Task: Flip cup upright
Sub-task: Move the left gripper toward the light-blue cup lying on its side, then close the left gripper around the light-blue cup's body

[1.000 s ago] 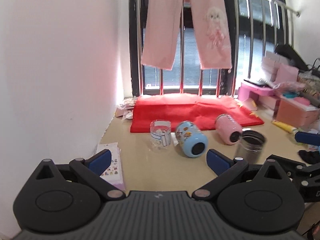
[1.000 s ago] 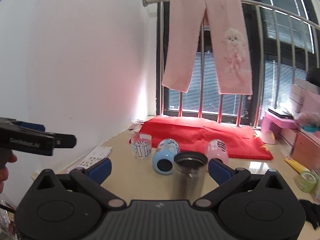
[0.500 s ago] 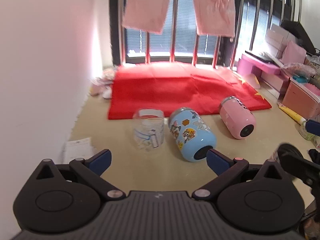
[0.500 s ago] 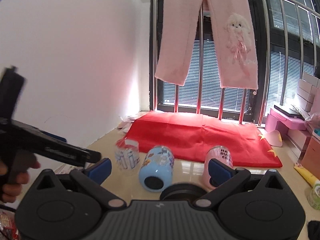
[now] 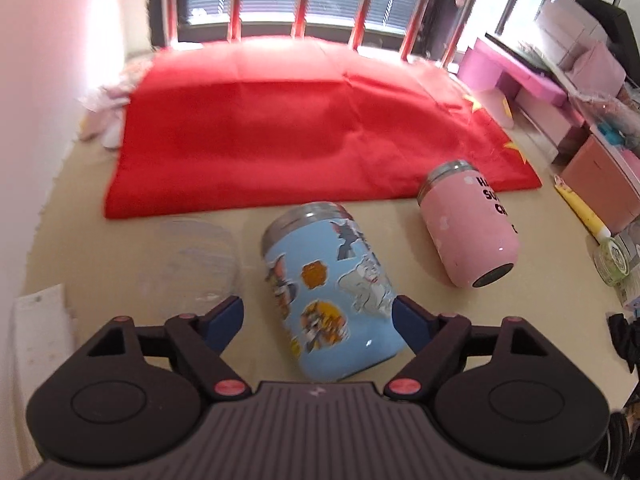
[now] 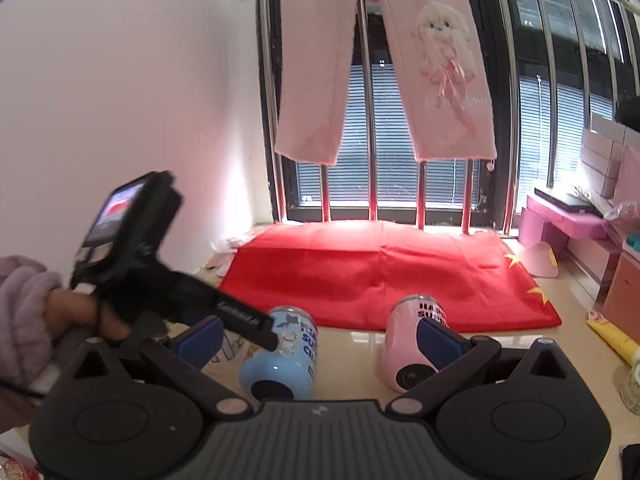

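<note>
Two toppled cups lie on the worktop (image 5: 400, 240); the blue cartoon cup (image 5: 328, 292), base toward the camera, sits between the spread left hand-held gripper (image 5: 318, 318), nearer than the right.

Lighting and picture quality: daylight from behind, strong fisheye.
Window (image 6: 400, 184) backlit, glare at its sill; wall (image 6: 120, 80) tinted pink; surface (image 6: 352, 360) glossy with reflections. Left view motion-blurred, glass (image 5: 200, 264) smeared; in right view the left gripper (image 6: 256, 328) blurred; edges bowed, corners vignetted.
</note>
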A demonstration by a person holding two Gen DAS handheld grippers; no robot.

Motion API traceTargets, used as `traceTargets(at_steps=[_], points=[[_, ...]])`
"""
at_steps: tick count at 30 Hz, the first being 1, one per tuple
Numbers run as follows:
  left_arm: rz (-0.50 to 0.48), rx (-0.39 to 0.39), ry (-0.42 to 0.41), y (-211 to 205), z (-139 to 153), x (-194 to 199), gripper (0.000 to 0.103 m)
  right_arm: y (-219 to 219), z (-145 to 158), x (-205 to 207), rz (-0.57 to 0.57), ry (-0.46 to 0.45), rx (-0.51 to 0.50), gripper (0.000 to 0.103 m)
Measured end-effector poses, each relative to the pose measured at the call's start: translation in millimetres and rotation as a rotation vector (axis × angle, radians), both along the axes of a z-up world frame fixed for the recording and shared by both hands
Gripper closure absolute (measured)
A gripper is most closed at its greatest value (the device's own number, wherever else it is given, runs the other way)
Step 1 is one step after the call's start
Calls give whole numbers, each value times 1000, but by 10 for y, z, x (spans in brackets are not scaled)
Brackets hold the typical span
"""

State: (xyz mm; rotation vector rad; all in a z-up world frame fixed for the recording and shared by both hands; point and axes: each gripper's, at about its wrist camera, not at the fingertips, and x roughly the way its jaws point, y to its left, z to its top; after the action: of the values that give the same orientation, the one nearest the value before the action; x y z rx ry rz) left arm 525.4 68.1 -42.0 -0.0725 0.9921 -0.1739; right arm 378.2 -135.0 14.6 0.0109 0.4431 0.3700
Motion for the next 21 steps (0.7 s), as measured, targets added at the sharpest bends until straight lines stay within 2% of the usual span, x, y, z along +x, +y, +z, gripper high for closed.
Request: traceTargets(at_steps=[4, 8, 15, 21], points=[[-7, 6, 44, -60, -139, 188, 17, 8, -46, 72, -13, 20, 0, 0], [10, -2, 60, -73, -203, 328, 10, 59, -85, 131, -12, 34, -2, 0], [40, -147, 150, 36, -438, 597, 1, 138, -124, 159, -20, 45, -10, 0], [64, -198, 162, 145, -469, 617, 3, 172, -126, 150, -18, 48, -19, 0]])
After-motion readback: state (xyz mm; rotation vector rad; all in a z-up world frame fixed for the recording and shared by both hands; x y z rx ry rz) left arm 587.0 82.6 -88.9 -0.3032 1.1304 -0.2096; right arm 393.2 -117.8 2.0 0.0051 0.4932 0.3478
